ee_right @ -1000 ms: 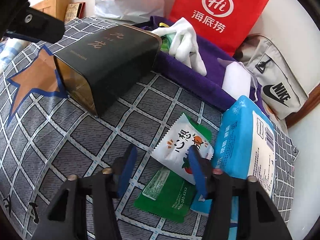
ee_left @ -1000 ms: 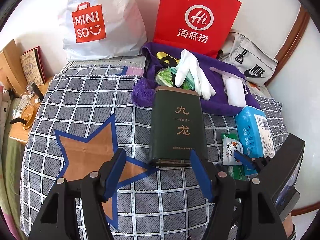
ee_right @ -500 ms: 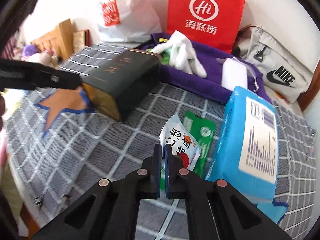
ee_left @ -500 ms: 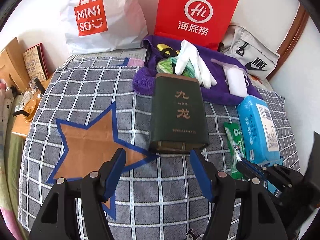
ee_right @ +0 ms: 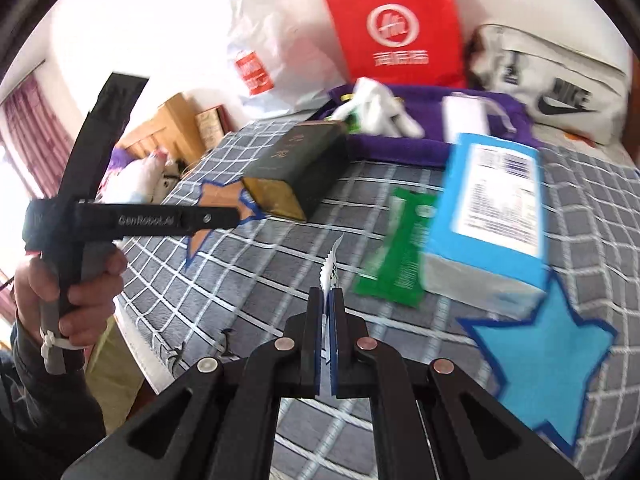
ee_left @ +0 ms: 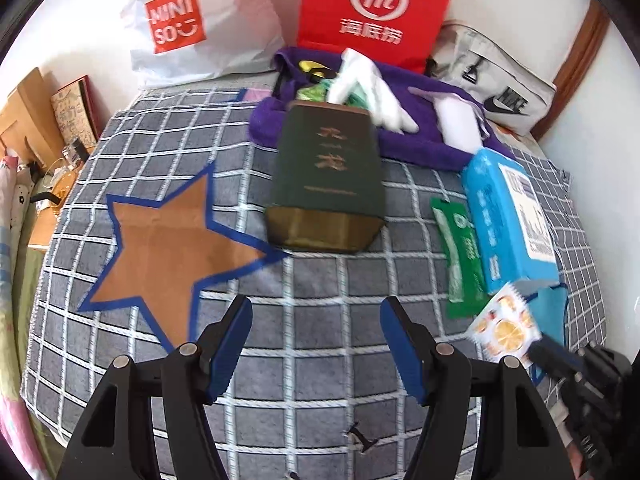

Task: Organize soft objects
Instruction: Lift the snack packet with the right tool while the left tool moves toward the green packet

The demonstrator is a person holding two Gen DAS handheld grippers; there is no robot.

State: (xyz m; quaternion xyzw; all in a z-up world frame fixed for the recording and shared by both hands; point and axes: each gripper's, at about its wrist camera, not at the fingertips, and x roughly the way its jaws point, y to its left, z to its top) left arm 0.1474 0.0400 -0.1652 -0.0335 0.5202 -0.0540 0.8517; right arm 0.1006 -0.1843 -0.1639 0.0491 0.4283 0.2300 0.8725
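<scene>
My right gripper [ee_right: 328, 294] is shut on a small white snack packet [ee_right: 331, 266], held edge-on above the checked bedspread; the packet also shows in the left wrist view [ee_left: 503, 326], lifted at the lower right. A green sachet [ee_left: 460, 256] and a blue tissue pack [ee_left: 506, 216] lie on the bedspread to the right. A dark green tin box [ee_left: 328, 180] lies in the middle. My left gripper [ee_left: 316, 344] is open and empty, above the bedspread in front of the tin. A white glove [ee_left: 372, 92] lies on a purple towel [ee_left: 416, 140].
A red paper bag [ee_left: 374, 8], a white Miniso bag [ee_left: 192, 28] and a grey Nike bag [ee_left: 496, 80] stand against the back wall. A brown star [ee_left: 164, 248] and a blue star [ee_right: 548, 360] mark the bedspread. A wooden nightstand [ee_left: 24, 120] stands left.
My right gripper closed on the snack packet, lifted it off the bedspread and pulled back toward the near edge. My left gripper stayed open and drew back from the tin.
</scene>
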